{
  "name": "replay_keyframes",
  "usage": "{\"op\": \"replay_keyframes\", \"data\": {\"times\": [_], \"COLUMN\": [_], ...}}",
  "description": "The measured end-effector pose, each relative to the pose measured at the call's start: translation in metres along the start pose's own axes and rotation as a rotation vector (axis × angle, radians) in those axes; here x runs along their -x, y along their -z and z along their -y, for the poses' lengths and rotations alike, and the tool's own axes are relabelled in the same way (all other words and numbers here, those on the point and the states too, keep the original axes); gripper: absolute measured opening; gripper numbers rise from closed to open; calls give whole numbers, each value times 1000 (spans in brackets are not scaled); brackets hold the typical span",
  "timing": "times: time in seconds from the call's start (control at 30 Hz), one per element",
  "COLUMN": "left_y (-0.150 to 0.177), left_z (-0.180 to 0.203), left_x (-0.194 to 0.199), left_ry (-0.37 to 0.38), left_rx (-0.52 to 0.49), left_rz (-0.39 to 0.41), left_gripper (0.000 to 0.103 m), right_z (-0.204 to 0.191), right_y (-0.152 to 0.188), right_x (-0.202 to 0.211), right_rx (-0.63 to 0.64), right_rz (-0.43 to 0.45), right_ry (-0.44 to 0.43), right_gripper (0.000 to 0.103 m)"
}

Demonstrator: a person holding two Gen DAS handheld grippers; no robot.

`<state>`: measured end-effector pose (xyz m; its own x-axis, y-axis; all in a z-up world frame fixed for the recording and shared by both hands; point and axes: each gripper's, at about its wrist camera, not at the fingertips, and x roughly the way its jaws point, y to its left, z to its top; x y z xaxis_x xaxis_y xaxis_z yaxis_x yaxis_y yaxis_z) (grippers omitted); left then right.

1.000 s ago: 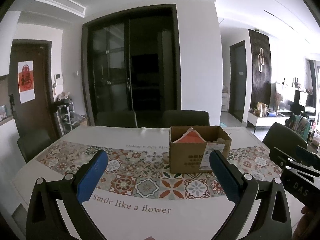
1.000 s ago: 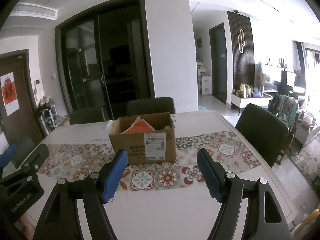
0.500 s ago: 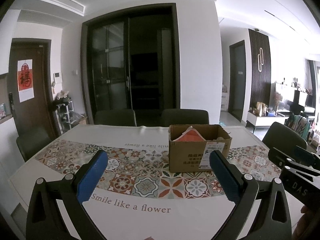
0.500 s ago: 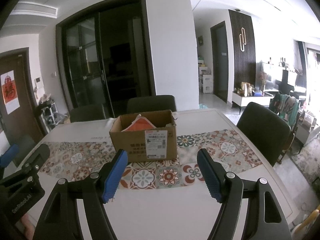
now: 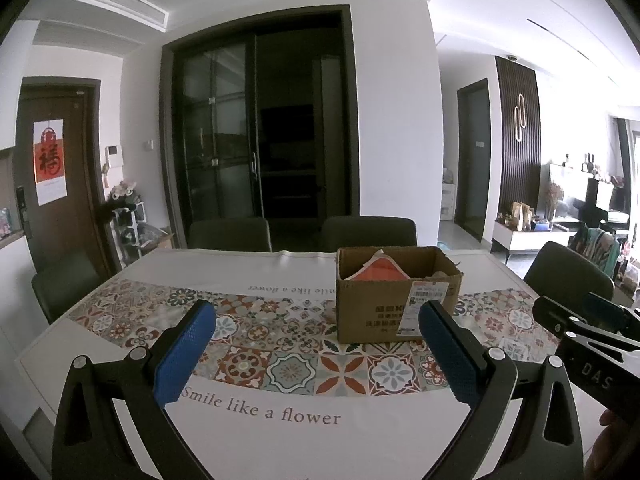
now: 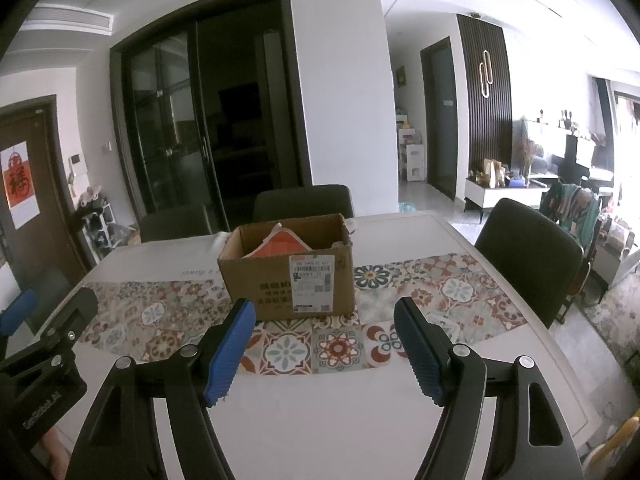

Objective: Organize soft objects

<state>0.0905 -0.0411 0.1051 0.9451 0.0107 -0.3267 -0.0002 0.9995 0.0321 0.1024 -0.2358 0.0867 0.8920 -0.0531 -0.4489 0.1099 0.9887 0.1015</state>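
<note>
Left wrist view shows the left hand-held gripper (image 5: 316, 354) with its blue-padded fingers (image 5: 184, 354) spread wide apart over the table (image 5: 280, 440), nothing between them. Its lower frame is cut off by the bottom edge. At the far right, part of the right hand-held gripper (image 5: 588, 332) pokes in, only partly visible.

In the right wrist view the right hand-held gripper (image 6: 324, 350) is likewise wide open and holds nothing; the left hand-held gripper appears cut off at the left edge.

An open cardboard box (image 5: 394, 300) stands on the patterned runner (image 5: 248, 332), ahead of both grippers and apart from them. An orange soft item (image 5: 380, 270) sticks up from inside the box; its lower part is hidden by the box wall, and whatever else lies in the box cannot be made out. A white shipping label (image 6: 312, 284) covers part of the box front, its print too small to read.

Dark chairs (image 5: 230, 234) stand at the far side of the table, another chair (image 6: 528, 248) at the right. Behind them are dark glass doors (image 5: 256, 132). A red paper hanging (image 5: 49, 156) is on the brown door at left.
</note>
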Motion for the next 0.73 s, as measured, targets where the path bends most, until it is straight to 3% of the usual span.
{"op": "replay_keyframes", "data": {"times": [0.73], "left_y": [1], "left_z": [0], "left_x": [0], "left_ry": [5], "left_rx": [3], "left_rz": [-2], "left_gripper": [103], "right_z": [0], "right_y": [8], "right_x": [-5], "right_rx": [-2], "right_rz": [-8], "right_ry": [-6], "right_gripper": [73]}}
